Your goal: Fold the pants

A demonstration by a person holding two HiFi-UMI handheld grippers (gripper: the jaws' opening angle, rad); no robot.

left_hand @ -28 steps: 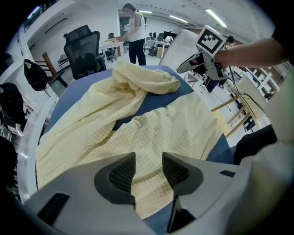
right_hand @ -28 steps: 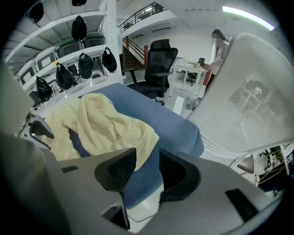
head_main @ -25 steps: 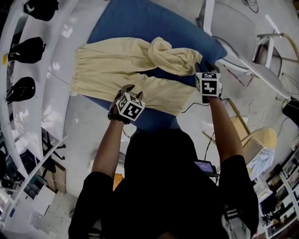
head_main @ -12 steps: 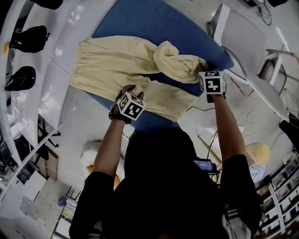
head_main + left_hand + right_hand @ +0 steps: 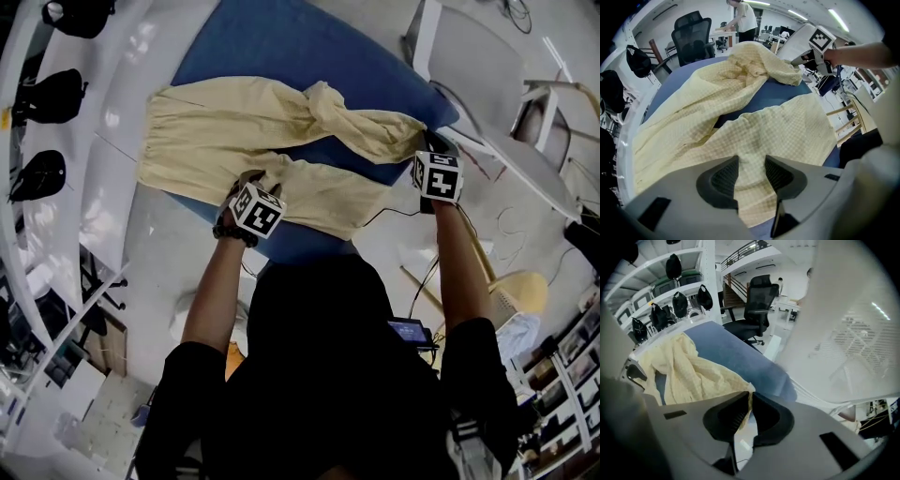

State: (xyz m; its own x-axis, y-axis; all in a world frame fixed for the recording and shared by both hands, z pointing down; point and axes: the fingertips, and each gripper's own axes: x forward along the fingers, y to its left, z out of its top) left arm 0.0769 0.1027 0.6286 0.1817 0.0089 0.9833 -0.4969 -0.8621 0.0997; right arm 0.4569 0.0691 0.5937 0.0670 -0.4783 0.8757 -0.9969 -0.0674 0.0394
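Pale yellow pants [image 5: 234, 131] lie spread on a blue tabletop [image 5: 309, 47], waist at the left. The far leg is bunched and twisted near its middle [image 5: 323, 98]. My left gripper [image 5: 253, 180] points straight down onto the near leg, with a ridge of the cloth [image 5: 752, 154] pinched between its pads. My right gripper [image 5: 427, 142] is at the table's right corner. Its jaws have just been closing, and the far leg's hem [image 5: 749, 392] is caught between them. From the left gripper view, the right gripper [image 5: 806, 58] shows at the far leg's end.
White shelves with black bags [image 5: 42, 178] run along the left. A white table [image 5: 487, 66] stands right of the blue one, and a wooden chair [image 5: 520, 281] below it. A black office chair [image 5: 757, 301] is beyond the table. A thin cable [image 5: 384, 214] hangs off the near edge.
My right gripper has moved right and a little toward me, shut on the far leg's hem and drawn the bunched leg out longer. The left gripper has stayed on the near leg.
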